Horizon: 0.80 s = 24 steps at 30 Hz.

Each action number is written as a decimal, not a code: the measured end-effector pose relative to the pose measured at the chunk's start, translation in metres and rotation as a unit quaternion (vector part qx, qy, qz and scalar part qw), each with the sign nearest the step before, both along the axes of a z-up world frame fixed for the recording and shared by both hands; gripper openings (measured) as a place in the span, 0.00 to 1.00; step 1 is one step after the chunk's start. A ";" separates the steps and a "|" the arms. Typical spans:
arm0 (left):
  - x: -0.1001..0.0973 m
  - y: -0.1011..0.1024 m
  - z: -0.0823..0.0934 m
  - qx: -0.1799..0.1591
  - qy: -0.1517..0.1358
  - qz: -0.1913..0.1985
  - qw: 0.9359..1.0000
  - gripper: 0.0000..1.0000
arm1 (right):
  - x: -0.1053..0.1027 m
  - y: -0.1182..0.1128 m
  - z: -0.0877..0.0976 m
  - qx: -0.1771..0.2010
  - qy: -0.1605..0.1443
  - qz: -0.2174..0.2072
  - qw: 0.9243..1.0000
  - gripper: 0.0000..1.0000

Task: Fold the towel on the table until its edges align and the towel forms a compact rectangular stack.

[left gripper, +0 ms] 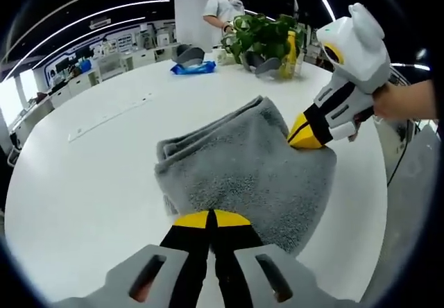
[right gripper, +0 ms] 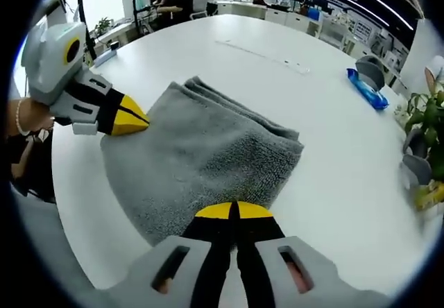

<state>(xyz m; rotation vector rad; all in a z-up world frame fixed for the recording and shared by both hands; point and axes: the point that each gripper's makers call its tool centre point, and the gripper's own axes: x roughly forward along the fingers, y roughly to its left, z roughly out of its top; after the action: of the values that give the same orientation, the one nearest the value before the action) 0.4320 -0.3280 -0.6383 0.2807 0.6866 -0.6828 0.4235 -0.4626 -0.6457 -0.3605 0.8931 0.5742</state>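
A grey towel lies folded into a thick rectangle on the round white table, its layered edges showing on the far left side. My left gripper is shut on the towel's near edge, yellow tips pressed together. The right gripper comes in from the right, held by a hand, with its tips closed on the towel's far right corner. In the right gripper view the towel spreads ahead, my right gripper is shut on its near edge, and the left gripper grips the left corner.
A blue packet, a grey holder and a potted plant stand at the table's far side. A person stands behind them. The table edge runs close on the right. The blue packet lies right of the towel.
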 end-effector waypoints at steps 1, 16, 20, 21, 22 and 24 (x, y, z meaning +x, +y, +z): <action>0.002 0.000 0.000 0.000 -0.002 0.000 1.000 0.01 | 0.001 0.000 0.000 -0.002 -0.003 0.002 1.000 0.00; 0.006 0.003 0.018 -0.010 -0.033 0.016 0.999 0.01 | 0.010 -0.003 0.025 0.043 -0.031 -0.052 0.997 0.00; 0.000 0.006 0.041 -0.057 -0.038 0.039 0.997 0.02 | 0.005 -0.003 0.055 0.104 -0.059 -0.079 0.990 0.00; -0.002 0.008 0.051 -0.069 -0.047 0.045 0.996 0.03 | 0.003 -0.004 0.061 0.113 -0.062 -0.084 0.988 0.00; -0.003 0.009 0.058 -0.078 -0.053 0.048 0.994 0.05 | -0.002 -0.007 0.070 0.123 -0.067 -0.092 0.986 0.00; -0.009 0.011 0.073 -0.102 -0.060 0.051 0.992 0.08 | -0.007 -0.013 0.089 0.138 -0.095 -0.104 0.980 0.00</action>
<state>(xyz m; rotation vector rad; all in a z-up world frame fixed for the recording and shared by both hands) 0.4229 -0.3175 -0.5654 0.0957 0.5081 -0.6272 0.4161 -0.4760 -0.5566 -0.0665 0.6469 0.4549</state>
